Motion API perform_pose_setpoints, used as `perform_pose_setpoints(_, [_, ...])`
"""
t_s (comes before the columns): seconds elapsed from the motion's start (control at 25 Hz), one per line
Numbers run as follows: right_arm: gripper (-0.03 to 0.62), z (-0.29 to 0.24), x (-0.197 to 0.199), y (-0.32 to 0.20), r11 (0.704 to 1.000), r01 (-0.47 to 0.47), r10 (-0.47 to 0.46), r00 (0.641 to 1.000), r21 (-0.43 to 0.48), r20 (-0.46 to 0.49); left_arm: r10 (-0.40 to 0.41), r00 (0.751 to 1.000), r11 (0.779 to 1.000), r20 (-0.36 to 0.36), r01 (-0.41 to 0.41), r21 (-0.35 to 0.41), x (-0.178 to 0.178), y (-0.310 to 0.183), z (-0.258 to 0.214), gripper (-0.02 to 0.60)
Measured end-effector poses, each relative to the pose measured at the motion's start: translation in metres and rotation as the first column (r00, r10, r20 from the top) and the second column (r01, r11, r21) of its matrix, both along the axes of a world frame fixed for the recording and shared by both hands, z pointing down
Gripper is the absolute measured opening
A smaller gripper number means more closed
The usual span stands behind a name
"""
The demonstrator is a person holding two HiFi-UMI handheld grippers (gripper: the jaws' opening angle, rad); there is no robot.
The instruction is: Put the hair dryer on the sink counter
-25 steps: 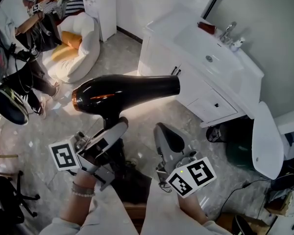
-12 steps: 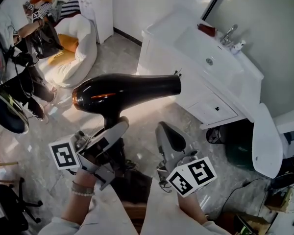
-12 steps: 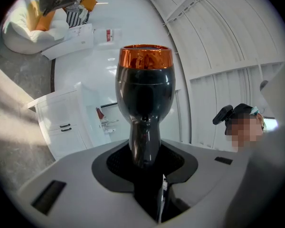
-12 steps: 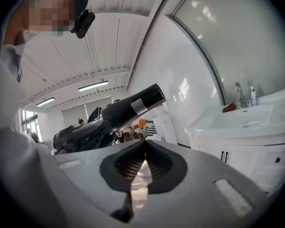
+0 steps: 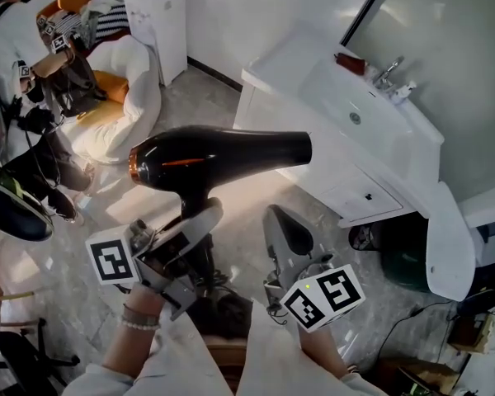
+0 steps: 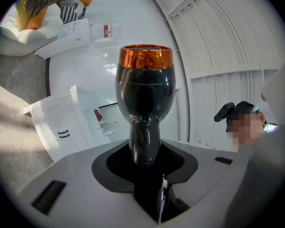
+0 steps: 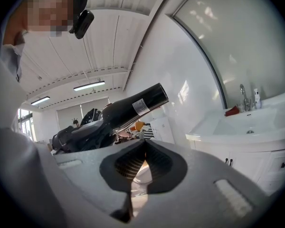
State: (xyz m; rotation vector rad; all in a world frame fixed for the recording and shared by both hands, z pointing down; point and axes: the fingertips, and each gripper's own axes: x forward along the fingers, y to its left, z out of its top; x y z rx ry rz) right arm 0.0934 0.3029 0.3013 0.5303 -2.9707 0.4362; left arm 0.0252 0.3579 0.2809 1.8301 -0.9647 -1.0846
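A glossy black hair dryer (image 5: 219, 157) with a copper rear ring hangs level in the air, nozzle toward the white sink counter (image 5: 290, 56). My left gripper (image 5: 190, 229) is shut on its handle from below; in the left gripper view the hair dryer (image 6: 145, 91) rises from between the jaws. My right gripper (image 5: 282, 233) is shut and holds nothing, just right of the handle. From the right gripper view the hair dryer (image 7: 126, 110) sits up to the left, and the sink counter (image 7: 242, 127) lies to the right.
The basin (image 5: 359, 97) has a faucet (image 5: 388, 71) and a red object (image 5: 349, 63) at its back rim. A cabinet with drawers (image 5: 355, 192) stands under it. A white lid (image 5: 447, 238) is at right. A person (image 5: 33, 64) and a white beanbag (image 5: 120, 97) are at left.
The view has shifted slightly: the hair dryer and both grippers sit a little nearer the sink counter. Neither gripper's hold has changed.
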Motion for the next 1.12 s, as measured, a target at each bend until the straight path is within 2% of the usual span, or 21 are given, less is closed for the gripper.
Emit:
perform_pose_setpoints(0.6, [-0.002,-0.004,-0.063,-0.030,0.992,-0.125,0.125,0.992,0.021,-0.018,0.109,0.994,0.994,-0.009,-0.109,0.009,-0.070,-0.031,0.000,0.141])
perform_pose_setpoints(0.84, [-0.002,0.000,-0.078,-0.034,0.984,-0.174,0.175,0.985,0.021,-0.012,0.143,0.989,0.989,-0.022,-0.143,0.027,-0.087,-0.034,0.006,0.141])
perform_pose_setpoints(1.12, [-0.002,0.002,-0.089,-0.030,0.983,-0.183,0.184,0.982,0.025,-0.036,0.154,0.987,0.988,-0.049,-0.152,0.033,-0.097,-0.034,0.006,0.141])
